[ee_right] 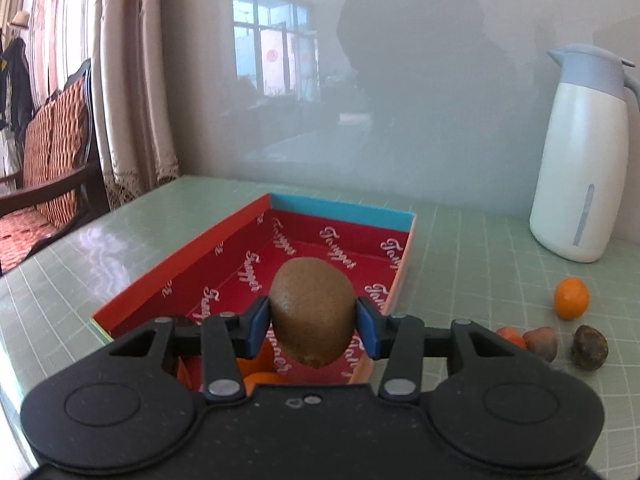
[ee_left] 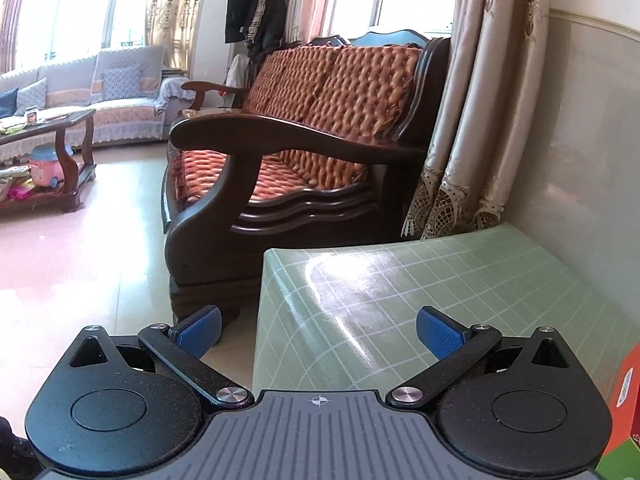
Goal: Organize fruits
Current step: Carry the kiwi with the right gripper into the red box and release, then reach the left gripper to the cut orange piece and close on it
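My right gripper (ee_right: 313, 323) is shut on a brown kiwi (ee_right: 313, 310), which hangs above the near half of an open red box (ee_right: 224, 248) with a blue far wall. Orange fruit (ee_right: 262, 378) shows in the box's near end, partly hidden by the gripper. On the table right of the box lie an orange mandarin (ee_right: 571, 298), an orange piece (ee_right: 511, 336) and two dark brown fruits (ee_right: 541, 343) (ee_right: 589, 347). My left gripper (ee_left: 319, 332) is open with nothing between its blue pads, over the table's left corner (ee_left: 360, 280). A corner of the red box (ee_left: 628, 400) shows at the right edge.
A white and blue thermos jug (ee_right: 580, 160) stands at the back right against the glossy wall. A wooden sofa with woven cushions (ee_left: 304, 128) sits just beyond the green grid tablecloth (ee_right: 480, 248), beside a curtain (ee_left: 472, 120). A coffee table (ee_left: 48, 148) stands farther off on the floor.
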Demonstrator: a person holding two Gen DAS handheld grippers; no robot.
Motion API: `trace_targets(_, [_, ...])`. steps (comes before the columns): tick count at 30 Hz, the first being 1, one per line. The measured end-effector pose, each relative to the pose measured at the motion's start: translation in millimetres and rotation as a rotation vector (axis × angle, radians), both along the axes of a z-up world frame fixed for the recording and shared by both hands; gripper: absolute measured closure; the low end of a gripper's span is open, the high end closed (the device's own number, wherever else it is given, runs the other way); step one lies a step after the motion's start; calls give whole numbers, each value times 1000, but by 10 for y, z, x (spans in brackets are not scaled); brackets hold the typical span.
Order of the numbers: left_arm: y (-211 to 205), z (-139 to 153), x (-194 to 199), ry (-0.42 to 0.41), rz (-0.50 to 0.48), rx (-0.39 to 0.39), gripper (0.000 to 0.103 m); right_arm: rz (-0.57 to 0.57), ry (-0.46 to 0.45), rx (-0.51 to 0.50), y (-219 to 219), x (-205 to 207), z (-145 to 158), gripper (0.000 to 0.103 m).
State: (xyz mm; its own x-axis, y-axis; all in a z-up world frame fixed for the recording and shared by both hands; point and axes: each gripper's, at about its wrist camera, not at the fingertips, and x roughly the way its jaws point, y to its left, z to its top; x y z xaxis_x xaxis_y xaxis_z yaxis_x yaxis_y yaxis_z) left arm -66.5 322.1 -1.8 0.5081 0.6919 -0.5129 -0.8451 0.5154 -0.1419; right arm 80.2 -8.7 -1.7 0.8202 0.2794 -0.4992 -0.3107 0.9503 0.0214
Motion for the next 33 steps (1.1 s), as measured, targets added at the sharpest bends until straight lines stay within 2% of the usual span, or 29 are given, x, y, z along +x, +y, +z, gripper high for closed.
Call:
trace_targets(4, [-62,22,17,1,-10,2,0,-1,-35,-4,-6,-57,23,57])
trace_targets(7, [-110,32,55,6,-24,9,0,-15,-87,17,-65,-116,101,43])
trace_targets(10, [-189,52,89,11,-43,21,0,-43,-115,56,-180,-138,163,42])
trace_targets(13, [-294,76,127,15,-65,43,0,-118,-149,76,-359,-159,217,36])
trace_targets(15, [-381,94,164,18,-87,55,0,-179,-173,71,-486,-175,244,24])
trace_targets(18, [-541,121,240,20,-131,74,0,-284,-185,67,-767,-177,285,19])
trace_targets(26, [-1248,235,450,-2,-333,173,0,-539,-207,73,-1530,-275,327,14])
trace_targets(33, [-2241,325,595,-72,-636,331,0,-633,-209,85,-1988,-425,287,14])
